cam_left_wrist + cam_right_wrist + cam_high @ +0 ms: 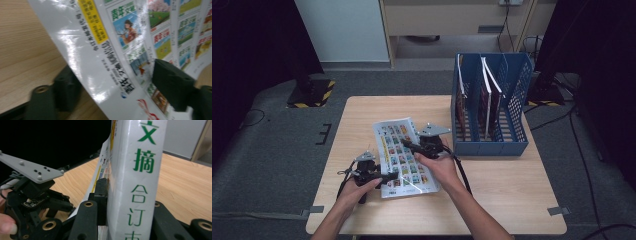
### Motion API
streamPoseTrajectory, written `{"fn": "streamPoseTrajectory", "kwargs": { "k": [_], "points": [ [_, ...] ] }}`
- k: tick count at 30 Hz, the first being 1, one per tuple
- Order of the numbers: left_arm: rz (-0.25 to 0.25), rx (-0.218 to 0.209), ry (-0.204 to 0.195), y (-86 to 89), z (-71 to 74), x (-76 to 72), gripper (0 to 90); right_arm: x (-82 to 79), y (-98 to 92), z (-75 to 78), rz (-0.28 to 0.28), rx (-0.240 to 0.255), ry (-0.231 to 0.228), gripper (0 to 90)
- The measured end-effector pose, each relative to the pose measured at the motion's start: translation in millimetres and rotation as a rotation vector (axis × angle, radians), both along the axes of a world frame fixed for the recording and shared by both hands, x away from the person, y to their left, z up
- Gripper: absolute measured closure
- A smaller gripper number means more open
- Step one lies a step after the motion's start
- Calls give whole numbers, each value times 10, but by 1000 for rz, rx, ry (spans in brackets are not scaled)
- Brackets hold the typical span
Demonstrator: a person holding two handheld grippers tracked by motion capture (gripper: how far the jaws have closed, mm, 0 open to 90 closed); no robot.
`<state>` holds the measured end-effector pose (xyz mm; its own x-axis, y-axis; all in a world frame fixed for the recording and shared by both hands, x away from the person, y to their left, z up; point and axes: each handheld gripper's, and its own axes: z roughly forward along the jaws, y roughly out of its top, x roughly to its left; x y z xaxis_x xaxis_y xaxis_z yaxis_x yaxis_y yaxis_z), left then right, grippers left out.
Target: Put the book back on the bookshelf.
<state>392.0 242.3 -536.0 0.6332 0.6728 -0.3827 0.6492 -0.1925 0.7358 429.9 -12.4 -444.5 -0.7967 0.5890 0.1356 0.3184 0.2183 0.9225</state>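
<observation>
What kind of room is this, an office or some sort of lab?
Probably a lab or recording studio rather than a plain office. A lone wooden table stands on grey carpet between dark curtains, stand feet marked with hazard tape sit nearby, and cables trail across the floor.

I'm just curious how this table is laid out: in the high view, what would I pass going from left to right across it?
Left gripper → magazine → right gripper → blue file rack, with the table under them all.

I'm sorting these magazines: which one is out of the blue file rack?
The glossy white magazine with a grid of small cover pictures, held over the wooden table between both grippers; the others stand upright in the blue rack.
</observation>
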Motion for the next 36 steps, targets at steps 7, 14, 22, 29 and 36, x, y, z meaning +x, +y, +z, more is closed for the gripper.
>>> {"fn": "streamPoseTrajectory", "kwargs": {
  "k": [7, 14, 22, 29, 36],
  "points": [
    [40, -43, 9, 91, 98, 31, 498, -35, -14, 38, 35, 20, -49, 737],
    [43, -30, -6, 96, 177, 21, 602, -44, -71, 41, 54, 47, -64, 735],
    [50, 17, -84, 102, 288, 2, 633, -73, -138, 101, 88, 41, -104, 727],
    [58, 49, -150, 129, 374, -16, 651, -81, -170, 153, 104, 55, -119, 717],
    [62, 92, -224, 132, 468, -44, 672, -90, -172, 220, 121, 66, -134, 704]
  ]
}}
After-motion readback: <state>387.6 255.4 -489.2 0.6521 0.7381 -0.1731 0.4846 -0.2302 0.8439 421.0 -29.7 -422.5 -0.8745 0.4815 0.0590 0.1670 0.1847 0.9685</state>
